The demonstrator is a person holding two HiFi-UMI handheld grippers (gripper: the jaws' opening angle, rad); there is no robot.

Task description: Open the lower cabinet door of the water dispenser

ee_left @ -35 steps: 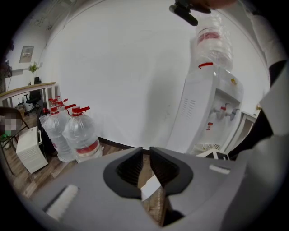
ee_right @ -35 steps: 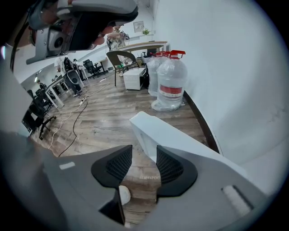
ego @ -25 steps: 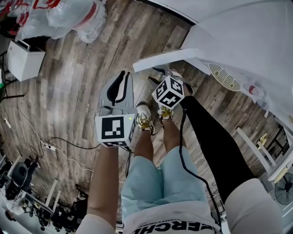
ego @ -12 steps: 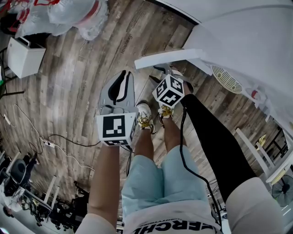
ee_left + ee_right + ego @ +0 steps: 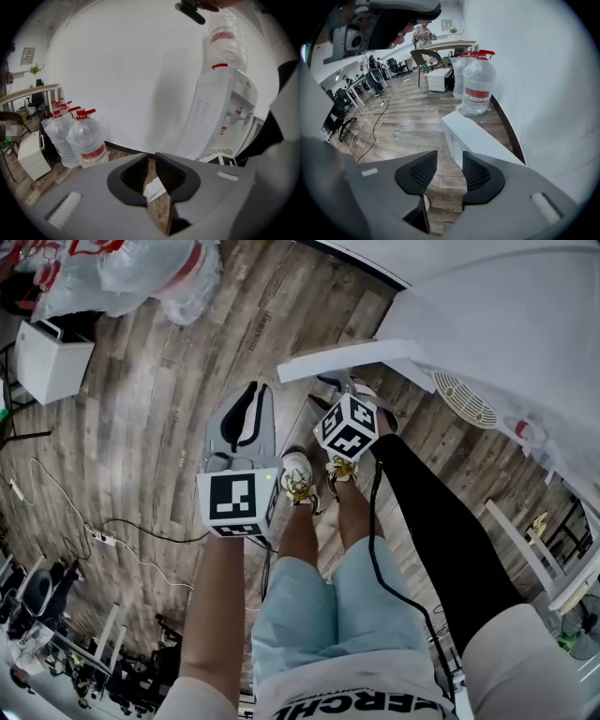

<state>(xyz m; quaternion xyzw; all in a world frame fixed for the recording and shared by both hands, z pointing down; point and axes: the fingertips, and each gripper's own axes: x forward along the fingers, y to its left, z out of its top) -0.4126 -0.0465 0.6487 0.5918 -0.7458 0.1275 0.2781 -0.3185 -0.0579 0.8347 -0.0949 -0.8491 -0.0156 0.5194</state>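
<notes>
Two grippers are in play, each carrying one cube with black-and-white square markers. The left gripper has grey, smooth-shelled jaws with black ribbed pads. They stand a narrow gap apart with nothing clasped, and only floor and a white corner show through the gap. The right gripper is built the same. Its jaws are released and wider apart, with bare planks between the pads.

One water dispenser stands against the plain white wall. It is a tall white box with slotted vents on its side, red-marked taps on its front and one clear ribbed bottle upside down on top. Its lower cabinet door is a flat, glossy white panel with square edges. It is swung out from the body over the floor. In the right gripper view it lies just beyond the jaw tips, apart from them and a little towards the right-hand pad. In the head view it shows as a white bar just above the right gripper's cube.

At least three large clear water bottles with red caps and red labels are clustered by the wall, left of the dispenser. One small white box sits beside them.

The floor is grey-brown wood-grain planking, with one thin cable trailing across it.
</notes>
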